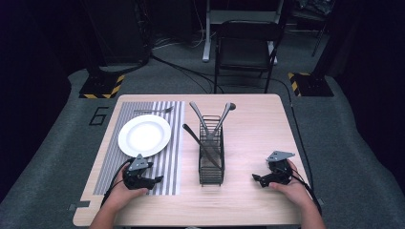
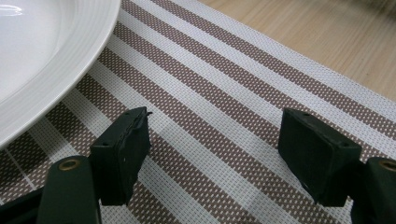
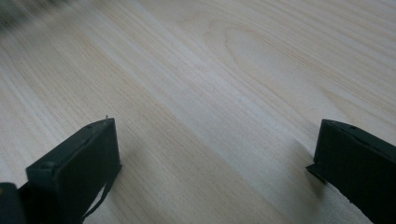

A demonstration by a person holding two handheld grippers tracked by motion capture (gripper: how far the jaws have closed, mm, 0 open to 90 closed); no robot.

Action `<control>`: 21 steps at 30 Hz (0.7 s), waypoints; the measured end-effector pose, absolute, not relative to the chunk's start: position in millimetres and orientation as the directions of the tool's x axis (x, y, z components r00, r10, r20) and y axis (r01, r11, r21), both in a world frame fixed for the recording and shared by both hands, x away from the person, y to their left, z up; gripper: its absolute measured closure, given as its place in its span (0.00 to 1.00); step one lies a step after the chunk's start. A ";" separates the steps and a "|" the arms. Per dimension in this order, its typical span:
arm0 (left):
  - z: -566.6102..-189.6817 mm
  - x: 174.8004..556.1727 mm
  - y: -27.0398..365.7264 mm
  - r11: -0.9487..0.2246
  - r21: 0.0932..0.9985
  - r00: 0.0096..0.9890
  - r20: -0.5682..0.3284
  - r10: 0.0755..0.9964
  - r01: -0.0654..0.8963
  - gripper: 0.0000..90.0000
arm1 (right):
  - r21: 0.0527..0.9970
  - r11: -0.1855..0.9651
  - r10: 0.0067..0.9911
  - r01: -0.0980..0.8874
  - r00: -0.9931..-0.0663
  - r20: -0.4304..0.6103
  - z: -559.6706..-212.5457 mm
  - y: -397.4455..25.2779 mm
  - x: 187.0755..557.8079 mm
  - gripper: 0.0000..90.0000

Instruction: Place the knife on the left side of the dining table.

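Observation:
A white plate (image 1: 144, 135) lies on a striped placemat (image 1: 169, 164) at the table's left. A fork (image 1: 154, 110) rests on the mat behind the plate. A black wire caddy (image 1: 211, 157) stands mid-table holding several utensils (image 1: 199, 116). My left gripper (image 1: 157, 180) rests on the mat's near end, open and empty. In the left gripper view its jaws hover over the placemat (image 2: 224, 107), with the plate's rim (image 2: 70, 70) at upper left. My right gripper (image 1: 256, 178) sits right of the caddy, open over the bare table (image 3: 210, 93), holding nothing.
A black chair (image 1: 246, 47) stands on the floor beyond the table's far edge. Two stand bases with yellow-black hazard tape (image 1: 101, 87) sit on the floor at both far corners. Bare wood (image 1: 260, 129) lies right of the caddy.

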State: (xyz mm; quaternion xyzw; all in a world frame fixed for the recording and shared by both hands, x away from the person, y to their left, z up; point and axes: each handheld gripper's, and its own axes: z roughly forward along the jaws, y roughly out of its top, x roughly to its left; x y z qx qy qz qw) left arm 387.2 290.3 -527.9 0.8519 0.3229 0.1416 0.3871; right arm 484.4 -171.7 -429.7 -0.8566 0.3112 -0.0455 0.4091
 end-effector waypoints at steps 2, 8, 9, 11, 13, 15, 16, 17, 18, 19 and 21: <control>-527.8 387.4 290.5 -0.493 0.750 0.752 -0.008 0.660 0.440 0.28 | -0.730 -0.470 -0.573 -0.497 0.800 -0.176 -429.6 -171.9 484.2 0.00; -527.8 387.3 290.5 -0.491 0.751 0.751 -0.010 0.660 0.442 0.28 | -0.730 -0.469 -0.575 -0.498 0.799 -0.176 -429.7 -171.8 484.1 0.00; -527.8 387.3 290.5 -0.492 0.751 0.751 -0.009 0.660 0.442 0.28 | -0.730 -0.468 -0.575 -0.498 0.799 -0.176 -429.7 -171.9 484.1 0.00; -527.8 387.3 290.6 -0.492 0.751 0.751 -0.009 0.660 0.441 0.28 | -0.730 -0.468 -0.575 -0.498 0.799 -0.176 -429.6 -171.9 484.1 0.00; -527.8 387.3 290.5 -0.492 0.751 0.751 -0.009 0.660 0.441 0.28 | -0.730 -0.468 -0.576 -0.498 0.799 -0.176 -429.7 -171.9 484.1 0.00; -527.8 387.3 290.5 -0.492 0.751 0.751 -0.008 0.660 0.441 0.28 | -0.730 -0.468 -0.575 -0.498 0.799 -0.176 -429.6 -171.9 484.1 0.00; -527.8 387.3 290.5 -0.492 0.751 0.751 -0.009 0.660 0.441 0.28 | -0.730 -0.468 -0.576 -0.498 0.799 -0.176 -429.7 -171.9 484.1 0.00; -527.8 387.3 290.5 -0.492 0.751 0.751 -0.009 0.660 0.441 0.28 | -0.730 -0.468 -0.576 -0.498 0.799 -0.176 -429.7 -171.9 484.1 0.00; -527.8 387.3 290.5 -0.492 0.751 0.751 -0.009 0.660 0.442 0.28 | -0.730 -0.468 -0.576 -0.498 0.799 -0.176 -429.7 -171.9 484.1 0.00; -527.8 387.2 290.5 -0.492 0.750 0.751 -0.009 0.660 0.441 0.28 | -0.730 -0.468 -0.576 -0.498 0.799 -0.176 -429.7 -171.9 484.1 0.00; -527.8 387.2 290.5 -0.492 0.750 0.751 -0.009 0.660 0.441 0.28 | -0.730 -0.468 -0.576 -0.498 0.798 -0.176 -429.7 -172.0 484.1 0.00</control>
